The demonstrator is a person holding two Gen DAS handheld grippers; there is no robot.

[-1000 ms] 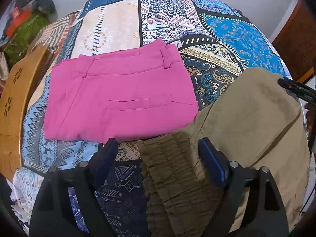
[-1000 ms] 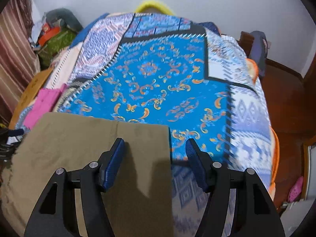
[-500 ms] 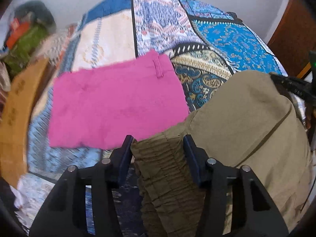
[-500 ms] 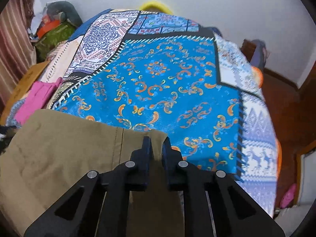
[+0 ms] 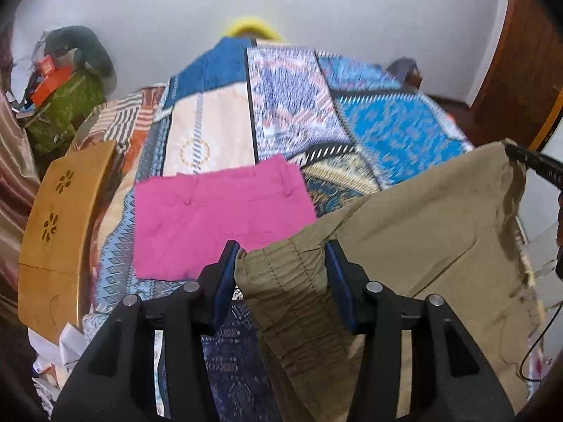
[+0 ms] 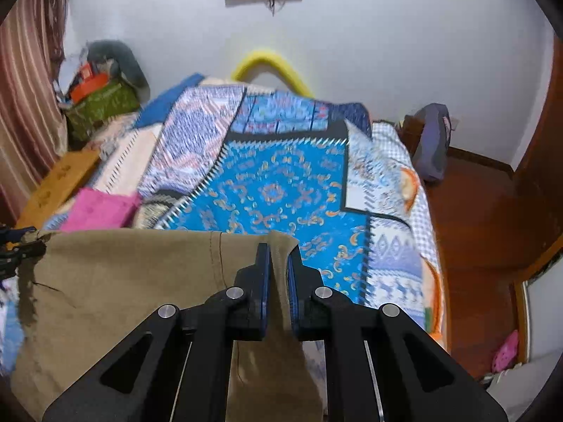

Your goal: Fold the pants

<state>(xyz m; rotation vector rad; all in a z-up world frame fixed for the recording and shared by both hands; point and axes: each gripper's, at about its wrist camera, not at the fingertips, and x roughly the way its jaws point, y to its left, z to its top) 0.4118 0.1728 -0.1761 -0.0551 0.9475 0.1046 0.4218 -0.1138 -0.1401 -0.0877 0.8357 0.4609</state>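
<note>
Both my claws have hold of the khaki pants (image 5: 422, 232). My left gripper (image 5: 281, 267) has its blue pads pressed against either side of the bunched, elastic waistband, with the gathered cloth filling the gap between them. From there the fabric stretches away toward two o'clock in the left wrist view, up to a corner at the far right where the black tip of my other claw shows at the edge of the frame.

My right gripper (image 6: 278, 270) is pinched nearly closed on the top edge of the same pants (image 6: 123, 281); a narrow fold of khaki stands up between the two pads. In this view the cloth hangs as a wide sheet toward nine o'clock, its top edge running roughly level, and at the far left end a dark bit of my left claw touches the ragged-looking corner.

Beyond the pants lies the patchwork bedspread (image 6: 274, 190), blue with orange scrolls at twelve o'clock. Pink folded shorts (image 5: 218, 214) lie flat on the spread at eleven o'clock from my left claw, just beside the waistband I hold. A curved wooden board (image 5: 59, 218) sits at nine o'clock along the bed's edge. A yellow arch (image 6: 271, 65) shows at the far end of the bed against the white wall.
</note>
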